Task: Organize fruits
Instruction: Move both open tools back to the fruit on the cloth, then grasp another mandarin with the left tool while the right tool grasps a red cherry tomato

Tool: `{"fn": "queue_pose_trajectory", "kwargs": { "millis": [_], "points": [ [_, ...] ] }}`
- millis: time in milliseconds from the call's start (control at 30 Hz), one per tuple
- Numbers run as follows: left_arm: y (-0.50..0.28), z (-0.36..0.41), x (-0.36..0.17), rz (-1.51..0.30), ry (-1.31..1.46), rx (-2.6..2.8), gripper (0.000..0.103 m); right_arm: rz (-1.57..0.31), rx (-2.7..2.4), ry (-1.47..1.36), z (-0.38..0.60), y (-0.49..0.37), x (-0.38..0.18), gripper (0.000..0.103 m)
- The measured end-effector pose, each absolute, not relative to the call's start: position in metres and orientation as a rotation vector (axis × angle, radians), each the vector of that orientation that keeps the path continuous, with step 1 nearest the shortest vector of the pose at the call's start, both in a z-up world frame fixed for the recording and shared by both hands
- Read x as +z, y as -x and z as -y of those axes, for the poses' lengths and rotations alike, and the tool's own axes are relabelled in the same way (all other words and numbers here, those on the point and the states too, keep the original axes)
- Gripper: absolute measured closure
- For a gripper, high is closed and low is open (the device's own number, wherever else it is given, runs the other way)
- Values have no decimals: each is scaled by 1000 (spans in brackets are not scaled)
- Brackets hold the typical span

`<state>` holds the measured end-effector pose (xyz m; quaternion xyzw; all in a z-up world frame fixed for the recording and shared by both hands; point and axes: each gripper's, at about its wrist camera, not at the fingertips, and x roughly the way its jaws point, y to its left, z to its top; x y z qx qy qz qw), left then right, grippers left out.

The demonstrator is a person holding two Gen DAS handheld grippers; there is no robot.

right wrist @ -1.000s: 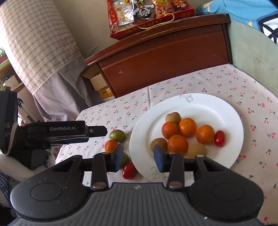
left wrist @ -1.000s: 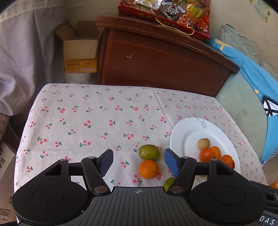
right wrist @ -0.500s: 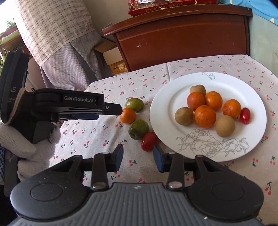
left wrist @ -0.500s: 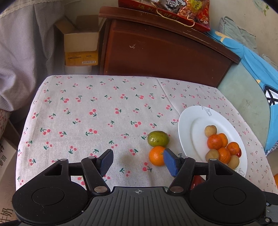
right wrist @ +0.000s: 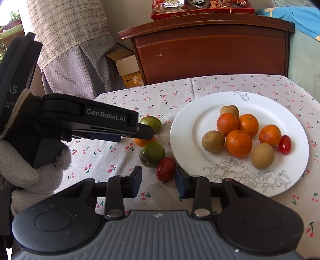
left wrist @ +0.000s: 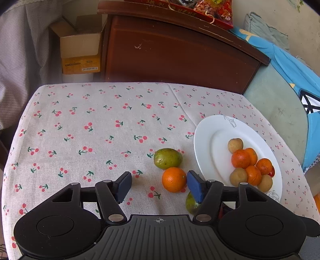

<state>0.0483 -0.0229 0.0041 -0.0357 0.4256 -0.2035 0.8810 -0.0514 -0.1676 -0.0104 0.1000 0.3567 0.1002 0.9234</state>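
Note:
A white plate (left wrist: 206,144) (right wrist: 188,124) holds several oranges, brown fruits and a cherry tomato (right wrist: 284,144). On the cloth left of it lie an orange (left wrist: 174,179) (right wrist: 141,142), a far green fruit (left wrist: 167,158) (right wrist: 153,122), a near green fruit (left wrist: 191,203) (right wrist: 152,154) and a red tomato (right wrist: 166,169). My left gripper (left wrist: 159,186) is open, the orange just inside its right finger. It also shows from the side in the right wrist view (right wrist: 148,134). My right gripper (right wrist: 158,181) is open, its jaws just short of the red tomato.
A cherry-print cloth (left wrist: 96,128) covers the table. Behind it stand a dark wooden cabinet (left wrist: 176,58) with a red snack bag (left wrist: 202,8) on top and a cardboard box (left wrist: 80,48). A blue cushion (left wrist: 296,80) lies to the right.
Both grippers have moved forward and down toward the loose fruit. The orange now sits between the left fingers, and the red tomato is close to the right fingers.

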Motion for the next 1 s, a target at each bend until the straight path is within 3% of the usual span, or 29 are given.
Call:
{"fn": "queue_pose_trajectory", "kwargs": {
  "millis": [200,433,767,900,1000],
  "points": [
    [-46,28,3,-858,24,-420,50,-722,206,-190,168,49,-12,76],
    [-44,32,2,-850,-8,-426,65,-718,205,-179,168,49,-11,81],
    [-39,36,2,-839,-53,-433,66,-720,210,-166,167,50,-10,82],
    [-38,36,3,-832,-53,-443,75,-720,212,-162,166,50,-10,82],
    [-35,34,2,-827,-37,-442,77,-722,215,-158,165,51,-10,83]
  ]
}}
